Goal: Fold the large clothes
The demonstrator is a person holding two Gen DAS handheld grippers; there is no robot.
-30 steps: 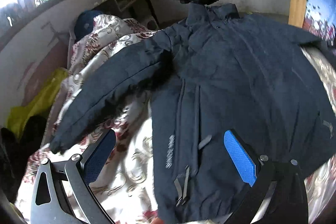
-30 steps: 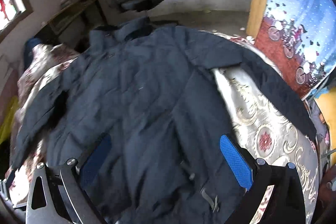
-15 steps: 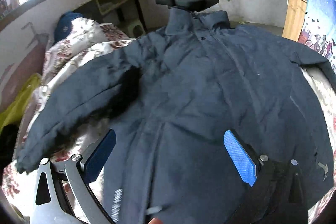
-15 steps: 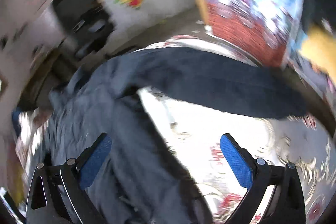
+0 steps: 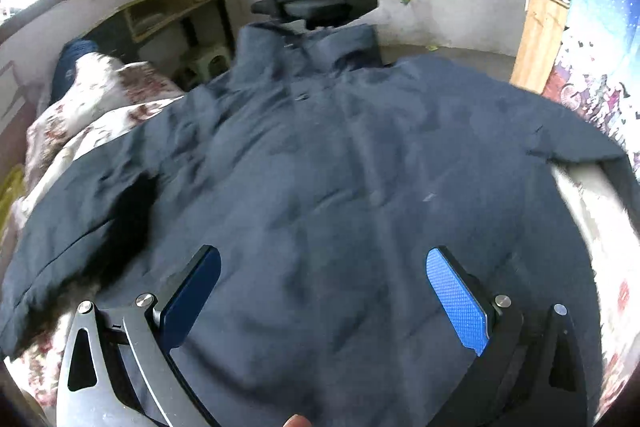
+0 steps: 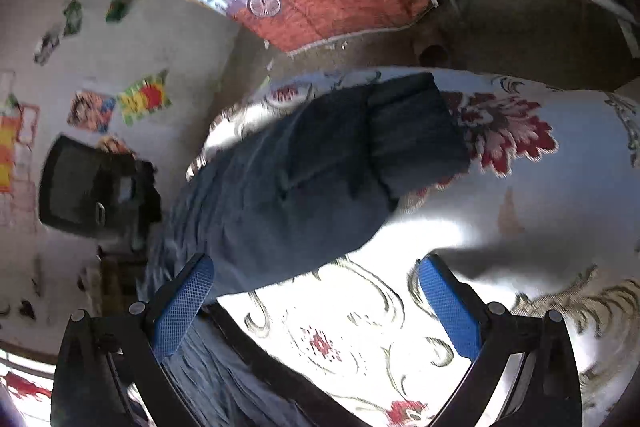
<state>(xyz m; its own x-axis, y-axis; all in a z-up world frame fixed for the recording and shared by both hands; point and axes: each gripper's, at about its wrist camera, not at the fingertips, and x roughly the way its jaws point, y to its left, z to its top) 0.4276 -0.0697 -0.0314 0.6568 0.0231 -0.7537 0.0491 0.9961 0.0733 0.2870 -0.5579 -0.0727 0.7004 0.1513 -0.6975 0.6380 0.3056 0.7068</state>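
Left claw (image 5: 323,291) had two blue textured pads (image 5: 456,301) on black and silver-grey angular arms, round silver screws beside each pad, triangular cut-outs in the frame, right claw (image 6: 316,301) all black with matching blue dimpled pads (image 6: 450,307), a fingertip (image 5: 297,421) of bare skin below the left claw

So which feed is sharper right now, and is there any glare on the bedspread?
Left wrist view: jacket mildly soft, evenly lit. Right wrist view: heavily motion-smeared and tilted, with the sleeve still readable, and blown-out white glare on the floral bedspread.
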